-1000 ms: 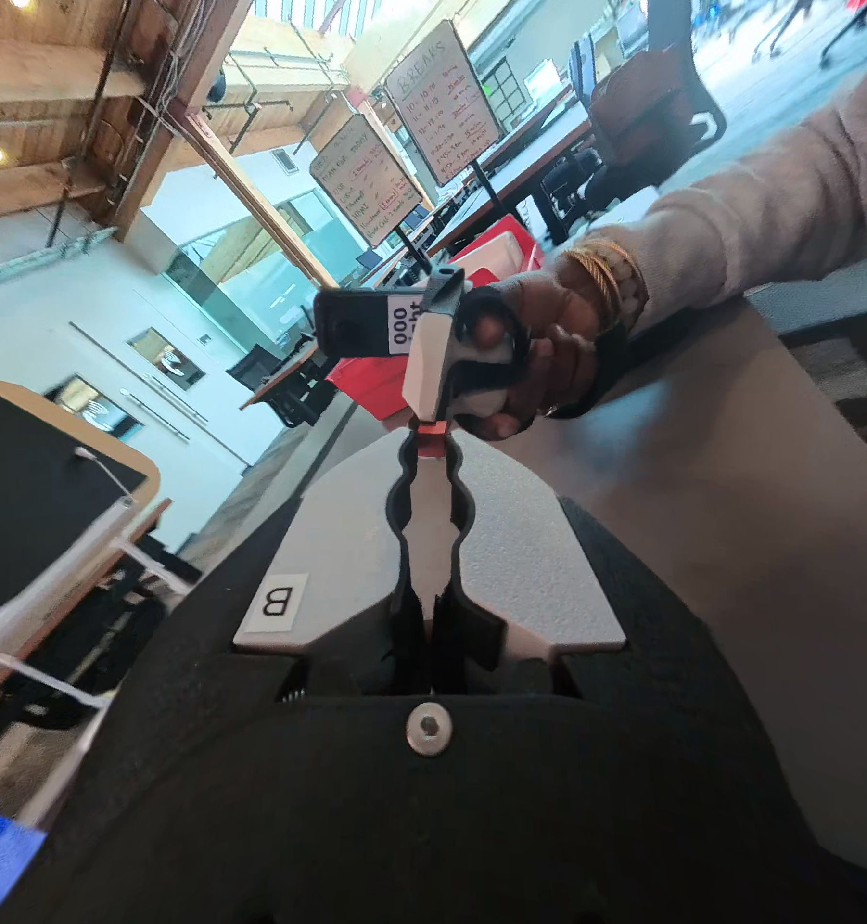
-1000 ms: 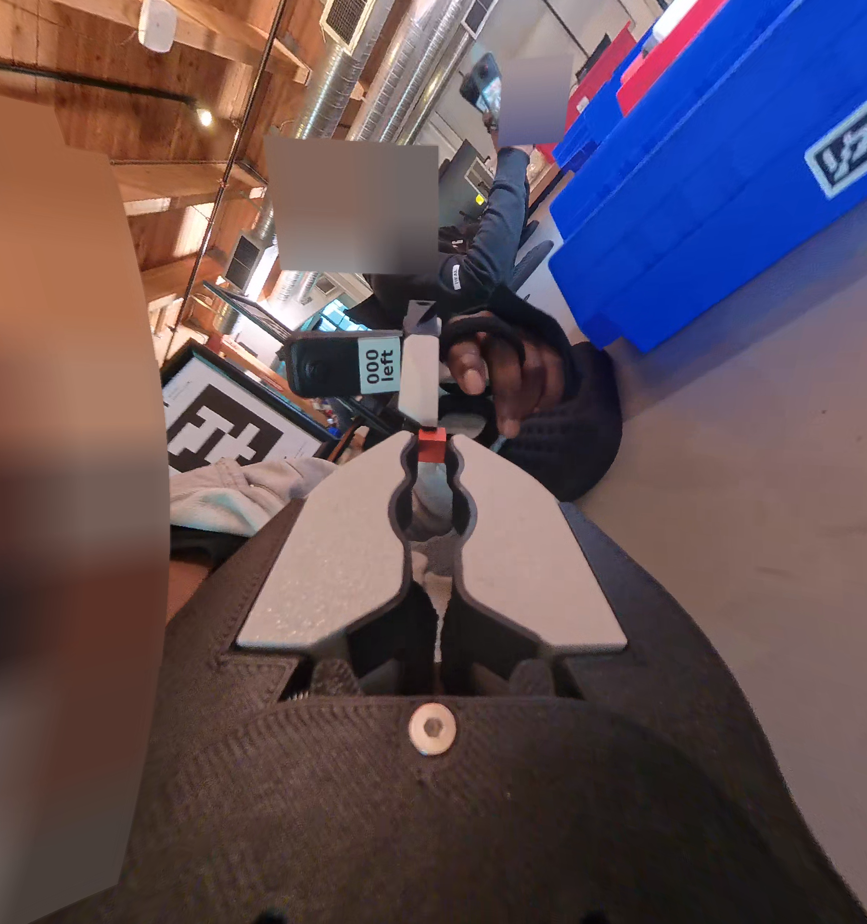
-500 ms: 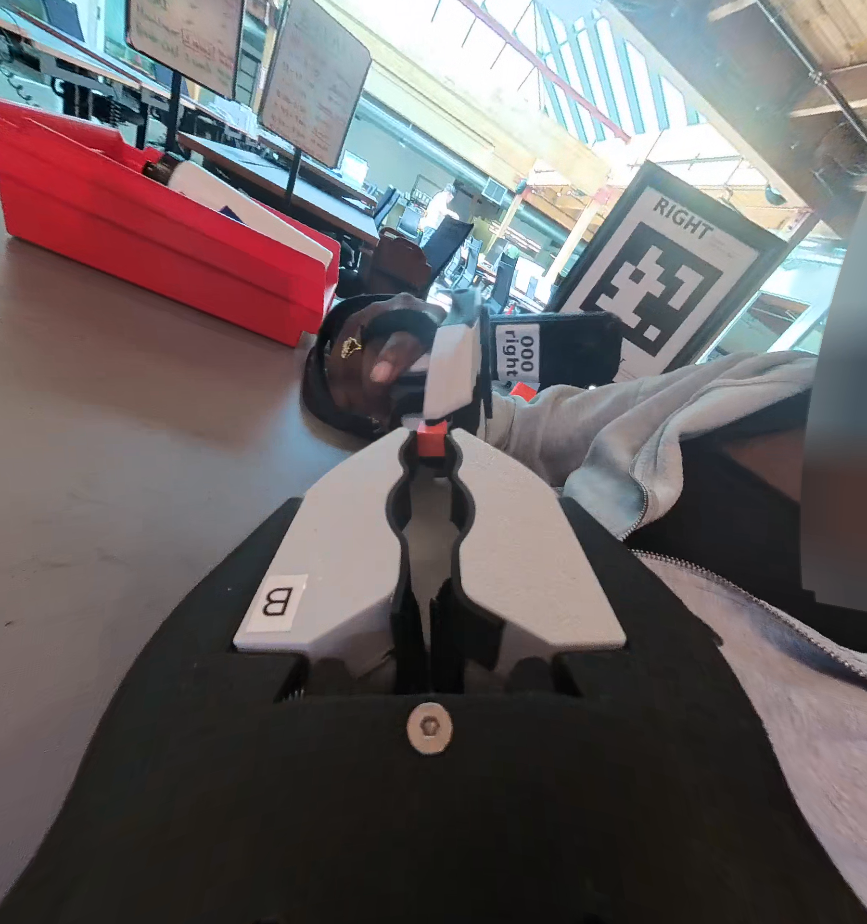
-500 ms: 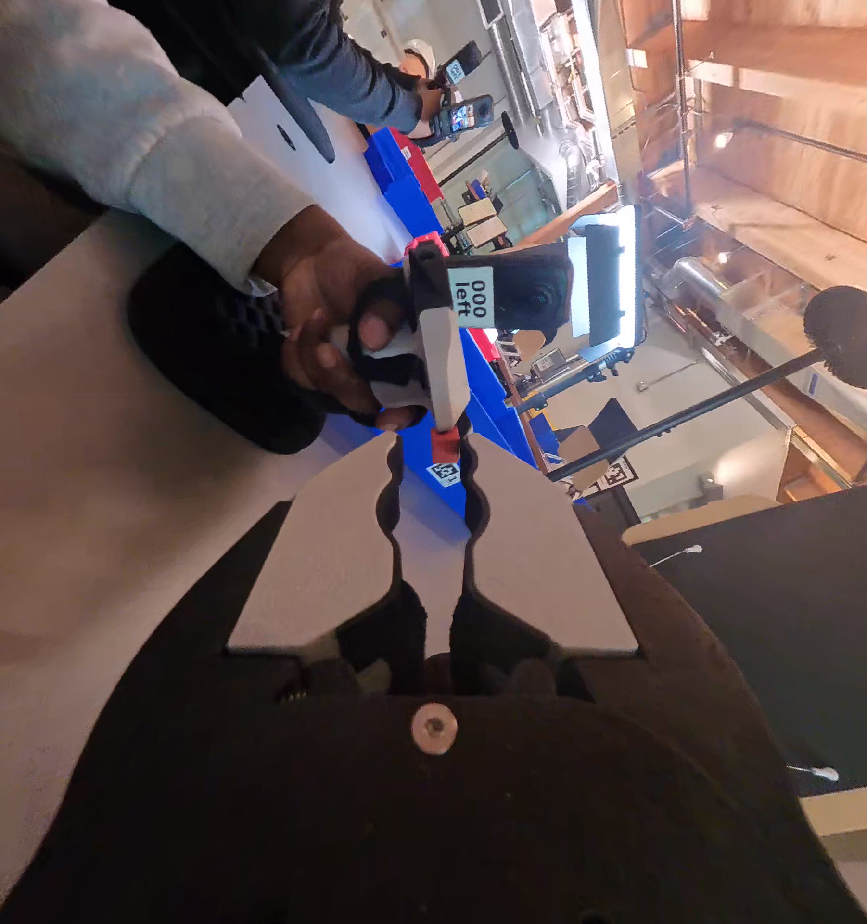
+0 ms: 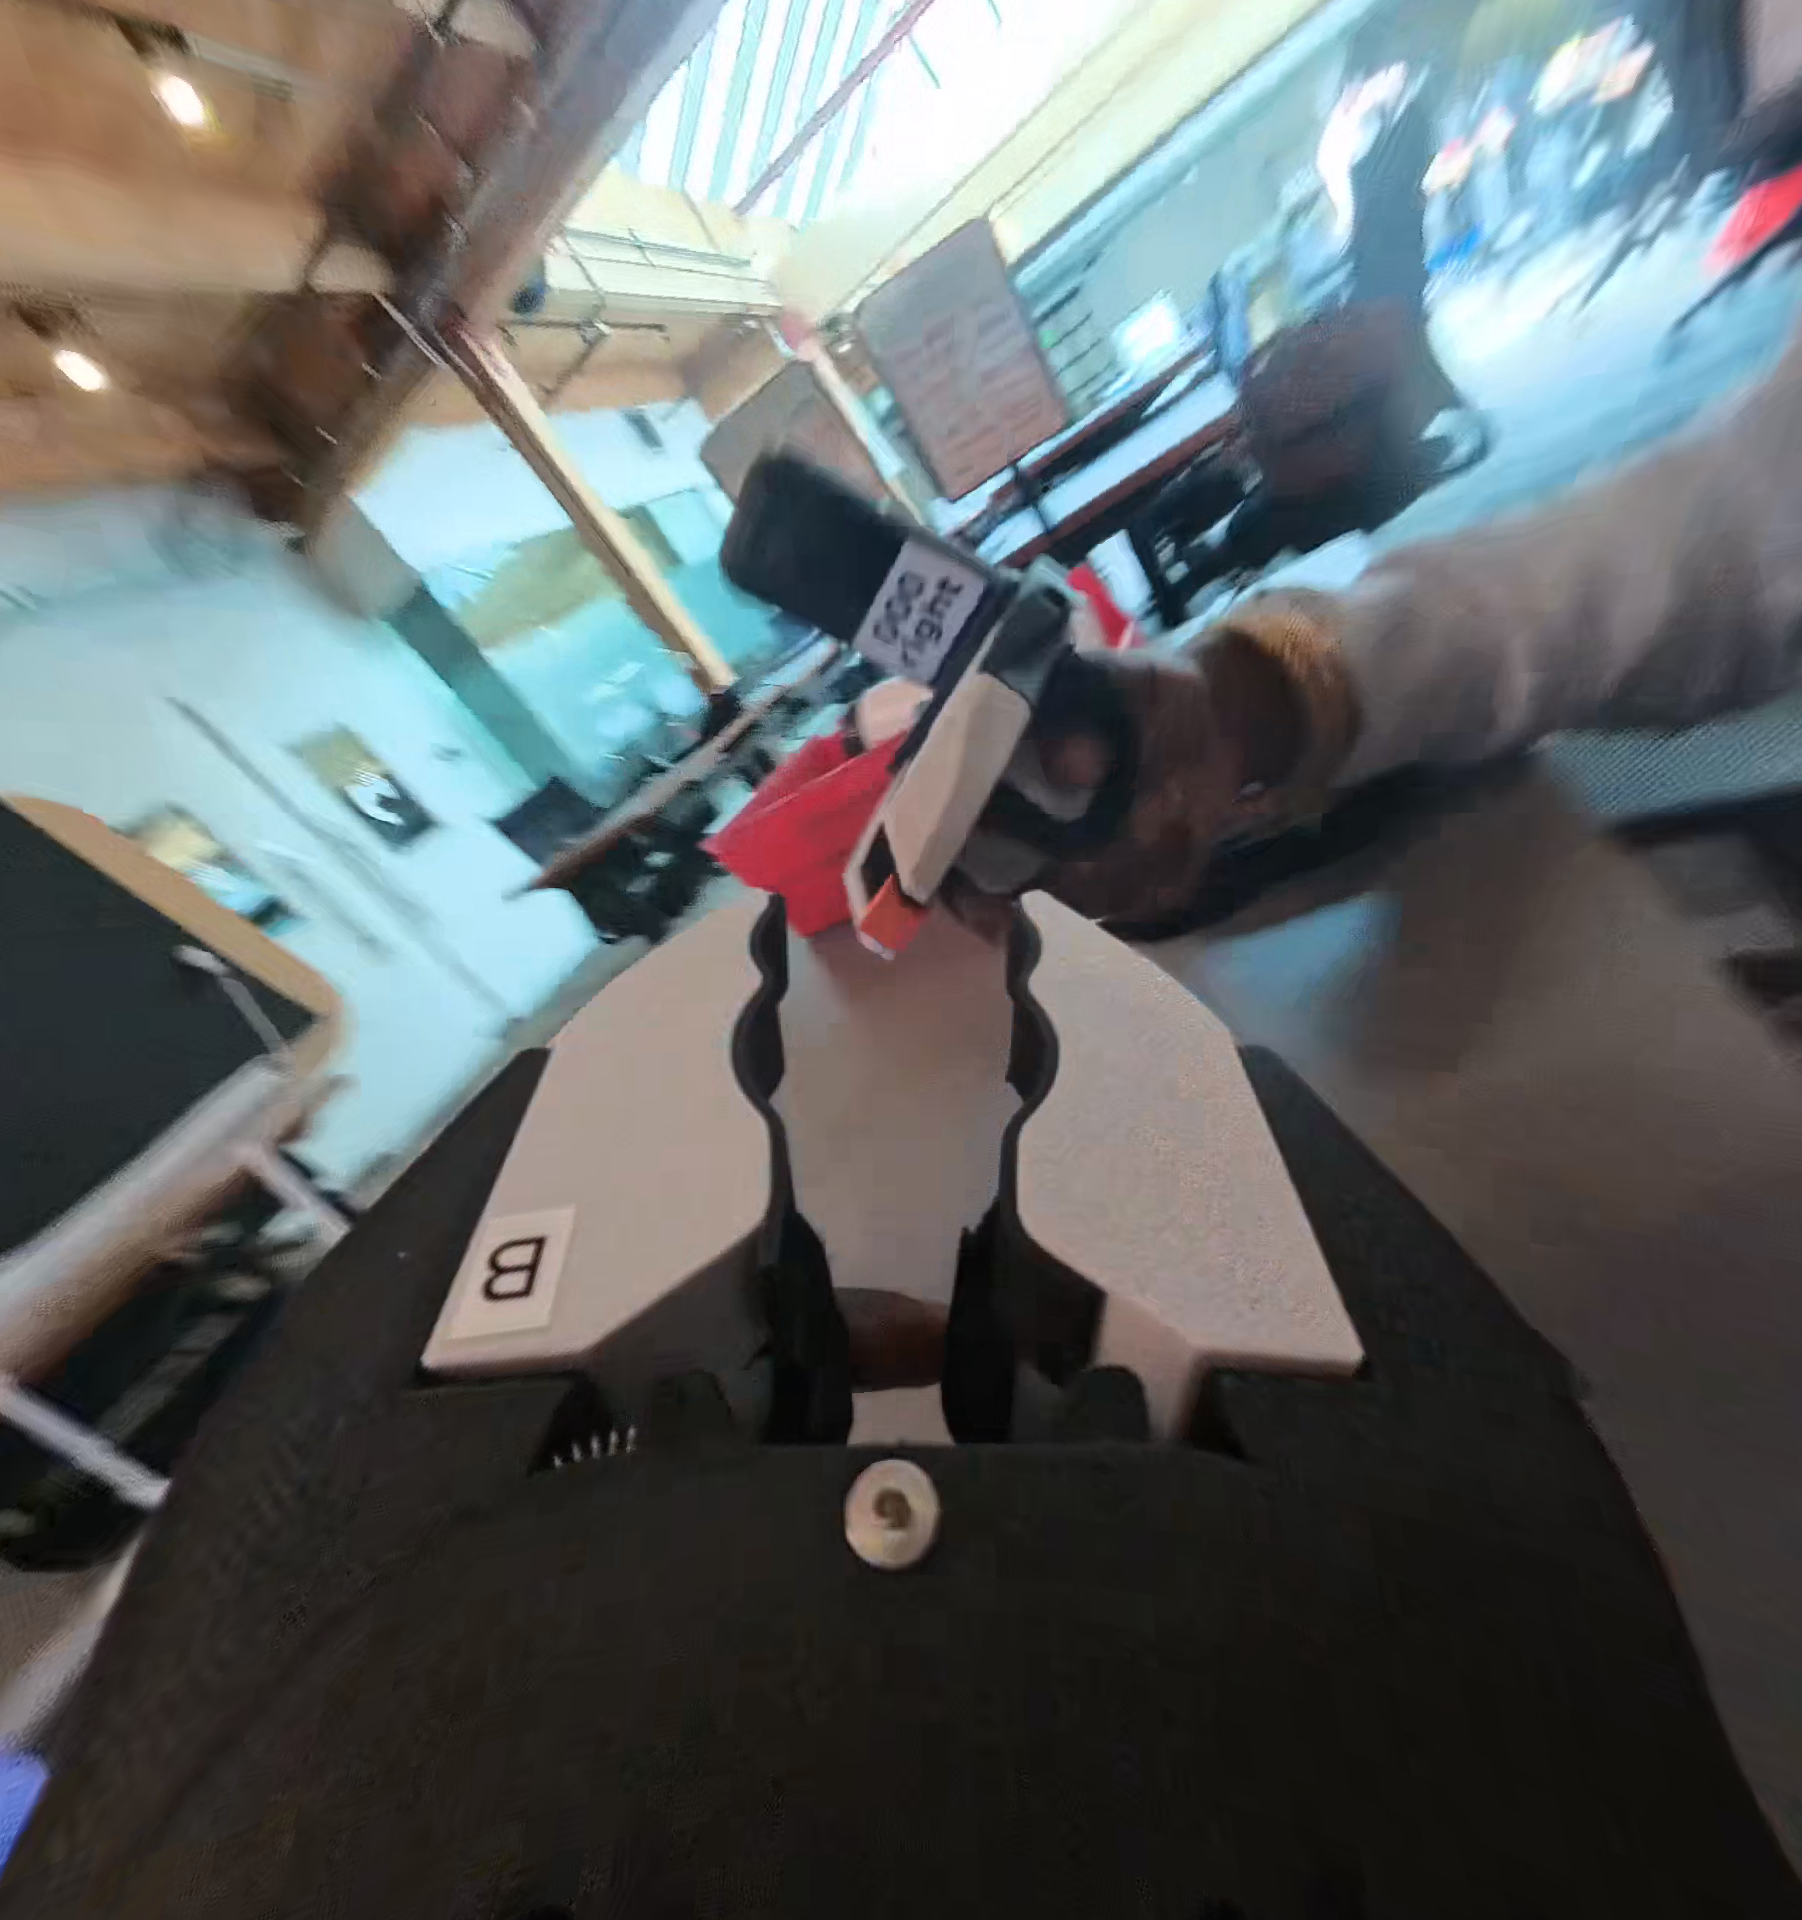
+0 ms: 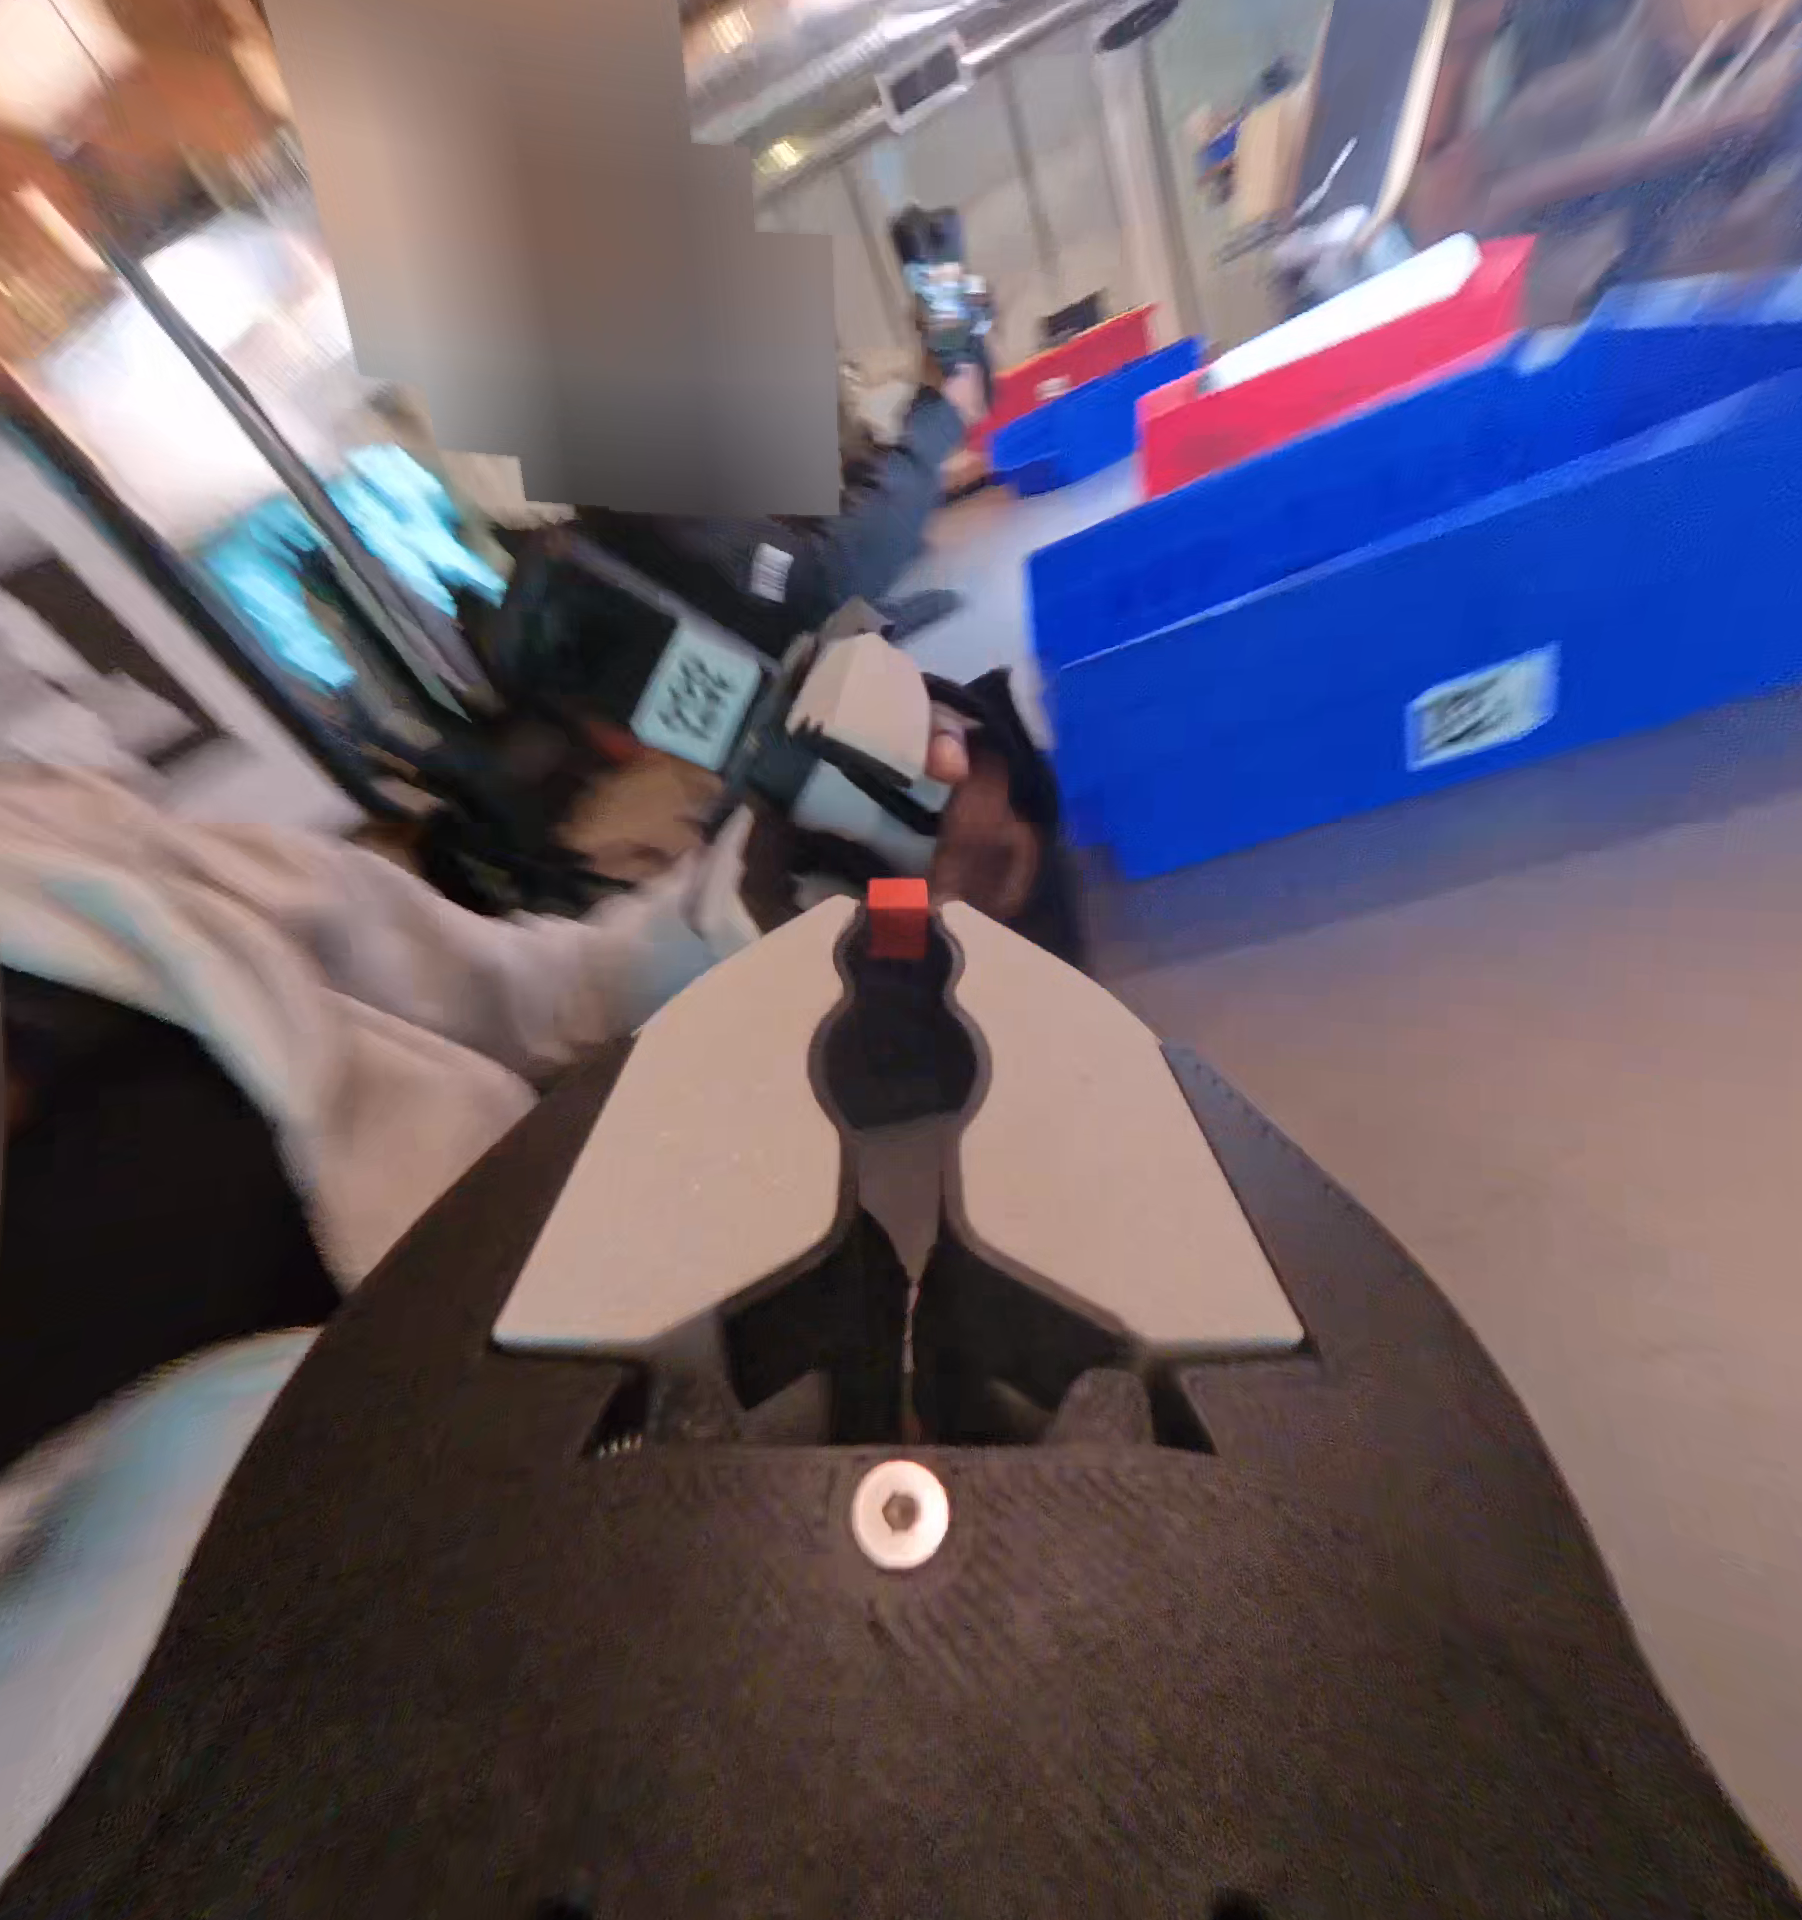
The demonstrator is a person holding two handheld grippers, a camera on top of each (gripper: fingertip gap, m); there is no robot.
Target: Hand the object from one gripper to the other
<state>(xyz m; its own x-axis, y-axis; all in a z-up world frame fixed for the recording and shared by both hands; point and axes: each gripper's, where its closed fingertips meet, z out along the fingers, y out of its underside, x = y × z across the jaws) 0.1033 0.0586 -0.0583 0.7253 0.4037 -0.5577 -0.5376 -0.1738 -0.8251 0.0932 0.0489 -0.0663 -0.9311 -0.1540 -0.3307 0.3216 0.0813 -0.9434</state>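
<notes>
The small red block point(image 6: 897, 916) sits pinched at the tips of the right claw point(image 6: 898, 920), above the grey tabletop point(image 6: 1499, 1091). The left claw point(image 5: 892, 940) stands wide apart, holding nothing, just in front of the block point(image 5: 889, 914). A blue bin point(image 6: 1396, 644) lies beyond the block.

room: wooden ceiling beams point(image 5: 128, 208) | skylight point(image 5: 772, 94) | blue bins point(image 6: 1448, 623) | grey tabletop point(image 6: 1499, 1039)

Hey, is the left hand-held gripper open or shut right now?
Open. The left hand-held gripper shows a wide gap between its fingers, nothing in it; the red block sits clamped in the right hand-held gripper.
</notes>
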